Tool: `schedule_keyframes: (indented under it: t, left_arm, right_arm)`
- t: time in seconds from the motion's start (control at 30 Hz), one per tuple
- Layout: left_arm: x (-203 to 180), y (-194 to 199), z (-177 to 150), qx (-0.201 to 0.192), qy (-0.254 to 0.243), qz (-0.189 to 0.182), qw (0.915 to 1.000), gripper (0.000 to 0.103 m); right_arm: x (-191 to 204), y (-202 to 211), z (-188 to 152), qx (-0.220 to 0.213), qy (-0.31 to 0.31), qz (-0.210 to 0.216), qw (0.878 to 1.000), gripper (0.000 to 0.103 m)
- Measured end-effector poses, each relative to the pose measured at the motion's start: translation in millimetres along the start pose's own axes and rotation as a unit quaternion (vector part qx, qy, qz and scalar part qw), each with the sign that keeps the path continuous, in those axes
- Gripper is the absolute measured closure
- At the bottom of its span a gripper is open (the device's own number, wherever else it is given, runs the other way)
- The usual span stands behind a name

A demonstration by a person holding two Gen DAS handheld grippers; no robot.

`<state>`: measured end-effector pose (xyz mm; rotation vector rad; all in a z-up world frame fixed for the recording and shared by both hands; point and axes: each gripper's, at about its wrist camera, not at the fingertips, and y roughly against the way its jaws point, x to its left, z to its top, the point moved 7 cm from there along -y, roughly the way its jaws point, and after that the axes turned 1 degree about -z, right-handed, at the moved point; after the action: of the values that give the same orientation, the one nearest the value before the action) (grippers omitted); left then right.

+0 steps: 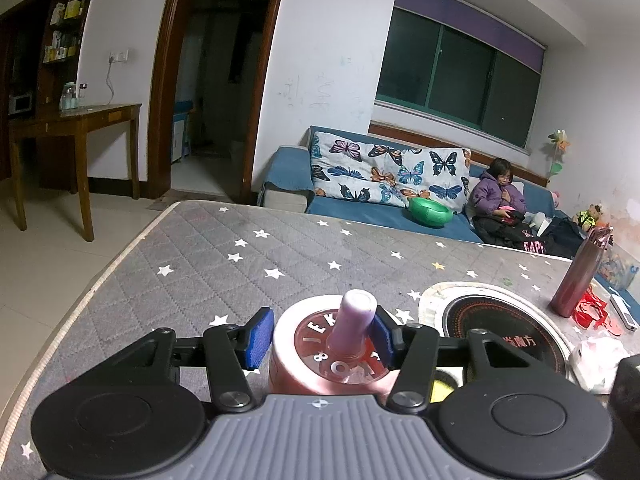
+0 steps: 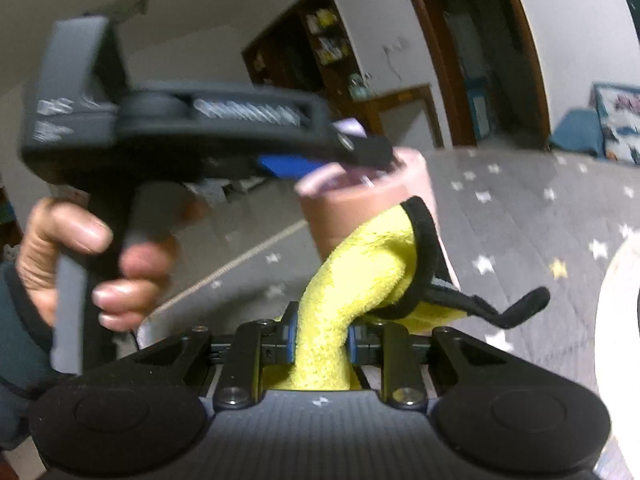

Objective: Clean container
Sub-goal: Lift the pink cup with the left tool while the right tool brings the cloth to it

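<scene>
On the starred mat, left tool (image 1: 322, 330) clamps the pink lettered container (image 1: 320, 360); right tool (image 2: 320, 346) pinches yellow cloth (image 2: 360, 272).

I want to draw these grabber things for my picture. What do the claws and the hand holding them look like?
Each claw, the left claw and the right claw, has black metal links, two round black discs and a ribbed grey middle with a small white mark. The finger pads are bright blue. The left one has a dark grey pistol handle with white lettering. The hand wears a dark sleeve.
</scene>
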<state>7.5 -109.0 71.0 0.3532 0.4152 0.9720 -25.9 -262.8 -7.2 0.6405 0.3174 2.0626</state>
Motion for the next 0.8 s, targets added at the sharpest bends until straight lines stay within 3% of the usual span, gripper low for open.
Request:
schedule_keyframes:
  t: [0.2, 0.4, 0.53, 0.8]
  left_arm:
    - [1.2, 3.6, 2.8, 0.000, -0.002, -0.001, 1.0000, 0.047]
    - [3.7, 6.1, 5.3, -0.001, -0.009, -0.001, 1.0000, 0.048]
    - [-0.2, 3.7, 1.4, -0.001, -0.013, -0.002, 0.9999, 0.048]
    - [1.8, 5.5, 2.4, -0.002, -0.021, -0.009, 0.9997, 0.048]
  right_arm:
    - [-30.6, -5.7, -12.8, 0.012, -0.062, -0.011, 0.998, 0.082]
    - [-58.2, -2.0, -9.4, -0.007, -0.100, -0.038, 0.994, 0.082]
    - [-72.6, 3.5, 6.1, -0.035, -0.121, -0.048, 0.991, 0.082]
    - [-91.8, 9.9, 66.3, -0.115, -0.150, -0.015, 0.982, 0.082]
